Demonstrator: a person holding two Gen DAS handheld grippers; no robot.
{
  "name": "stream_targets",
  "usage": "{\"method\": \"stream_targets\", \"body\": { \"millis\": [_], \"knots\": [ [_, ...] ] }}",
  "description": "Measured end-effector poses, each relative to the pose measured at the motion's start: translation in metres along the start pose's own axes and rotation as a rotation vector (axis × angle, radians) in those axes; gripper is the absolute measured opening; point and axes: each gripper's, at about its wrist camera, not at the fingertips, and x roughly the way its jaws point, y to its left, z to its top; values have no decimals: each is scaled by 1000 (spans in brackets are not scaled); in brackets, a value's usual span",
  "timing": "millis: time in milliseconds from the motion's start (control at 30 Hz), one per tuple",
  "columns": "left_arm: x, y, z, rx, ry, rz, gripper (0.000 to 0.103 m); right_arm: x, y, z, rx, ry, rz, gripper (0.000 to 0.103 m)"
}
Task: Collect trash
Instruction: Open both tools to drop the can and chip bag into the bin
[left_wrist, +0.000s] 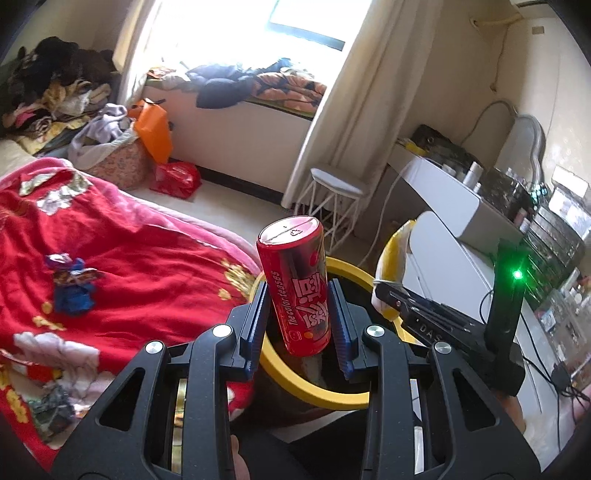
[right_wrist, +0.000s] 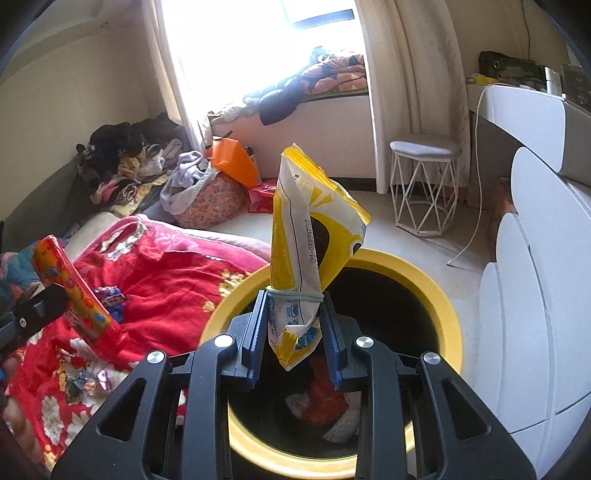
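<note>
A red drinks can (left_wrist: 295, 280) stands upright between the blue pads of my left gripper (left_wrist: 298, 284), which is shut on it above the yellow-rimmed bin (left_wrist: 317, 397). My right gripper (right_wrist: 295, 297) is shut on the lower end of a yellow and white snack bag (right_wrist: 295, 229) tied with a green band, held over the same bin (right_wrist: 445, 295). Red and white rubbish (right_wrist: 325, 406) lies at the bottom of the bin. In the left wrist view the bag (left_wrist: 393, 254) shows to the right. In the right wrist view the can (right_wrist: 70, 291) shows at the left.
A bed with a red flowered blanket (left_wrist: 129, 266) lies left of the bin, with a blue wrapper (left_wrist: 72, 284) and other crumpled wrappers (right_wrist: 85, 380) on it. A white wire stool (right_wrist: 424, 184), a white dresser (right_wrist: 535, 314) and cables (left_wrist: 565, 380) are on the right.
</note>
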Motion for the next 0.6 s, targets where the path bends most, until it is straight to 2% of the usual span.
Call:
{"method": "stream_targets", "body": {
  "millis": [333, 600],
  "knots": [
    [43, -13, -13, 22, 84, -40, 26, 13, -27, -8, 29, 41, -29, 27],
    [75, -10, -19, -7, 145, -63, 26, 22, -39, -15, 36, 75, -26, 27]
  ]
}}
